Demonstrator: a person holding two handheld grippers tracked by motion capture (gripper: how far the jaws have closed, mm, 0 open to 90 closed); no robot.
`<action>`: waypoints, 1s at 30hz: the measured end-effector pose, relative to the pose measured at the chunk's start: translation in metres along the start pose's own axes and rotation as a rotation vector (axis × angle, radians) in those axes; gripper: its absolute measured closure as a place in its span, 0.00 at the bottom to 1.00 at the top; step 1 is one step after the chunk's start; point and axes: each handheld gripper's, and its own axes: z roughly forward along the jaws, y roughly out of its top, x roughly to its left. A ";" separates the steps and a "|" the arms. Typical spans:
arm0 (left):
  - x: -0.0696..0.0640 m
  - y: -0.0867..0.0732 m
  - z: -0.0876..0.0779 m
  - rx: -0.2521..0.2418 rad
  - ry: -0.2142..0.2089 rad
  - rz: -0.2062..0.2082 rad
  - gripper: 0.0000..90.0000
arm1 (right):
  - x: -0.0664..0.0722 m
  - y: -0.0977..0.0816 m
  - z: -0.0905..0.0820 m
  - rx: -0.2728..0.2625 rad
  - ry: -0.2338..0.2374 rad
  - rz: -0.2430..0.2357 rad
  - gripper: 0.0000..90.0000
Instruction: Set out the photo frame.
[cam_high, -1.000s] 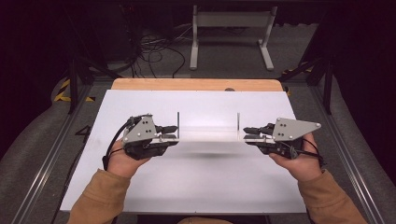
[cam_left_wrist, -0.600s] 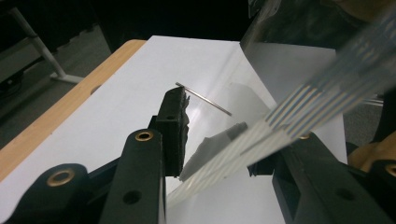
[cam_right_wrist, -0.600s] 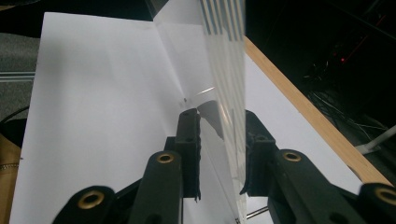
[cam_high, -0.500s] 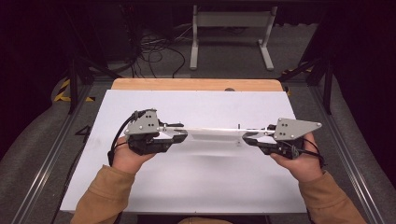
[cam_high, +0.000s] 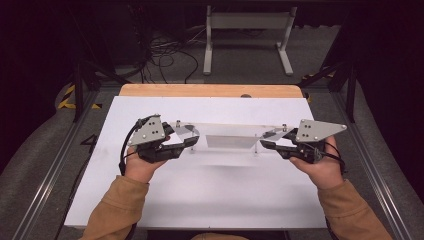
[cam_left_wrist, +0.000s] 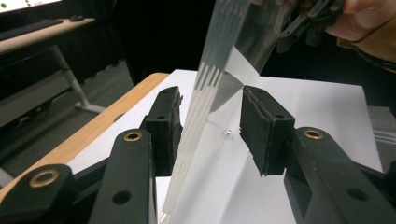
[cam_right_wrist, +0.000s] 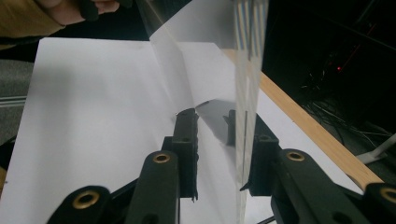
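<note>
I hold a clear panel (cam_high: 227, 137) above the white sheet (cam_high: 200, 200) that covers the table (cam_high: 210, 90); it spans the gap between my two grippers and hangs over the sheet's middle.

Left gripper (cam_high: 192, 142): at the panel's left end. In the left gripper view (cam_left_wrist: 210, 128) the panel (cam_left_wrist: 219, 88) runs edge-on between the jaws, leaning against the left pad (cam_left_wrist: 164, 126); a gap shows between it and the right pad (cam_left_wrist: 261, 128). The jaws have just been opening, so this grip is released.

Right gripper (cam_high: 266, 140): at the panel's right end. In the right gripper view (cam_right_wrist: 219, 140) the panel (cam_right_wrist: 243, 56) stands edge-on against the right pad (cam_right_wrist: 259, 154), well apart from the left pad (cam_right_wrist: 187, 149). Its jaws have also been opening a little; they do not clamp the panel.
</note>
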 end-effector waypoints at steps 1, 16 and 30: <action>0.001 -0.002 0.000 -0.008 0.007 0.003 0.64 | -0.002 -0.001 0.001 -0.009 -0.004 0.010 0.76; 0.027 -0.008 0.019 -0.061 0.086 -0.088 0.65 | -0.028 -0.015 0.018 -0.200 -0.100 0.157 0.65; 0.051 -0.035 0.044 -0.004 0.160 -0.219 0.57 | -0.053 -0.030 0.044 -0.233 -0.123 0.267 0.62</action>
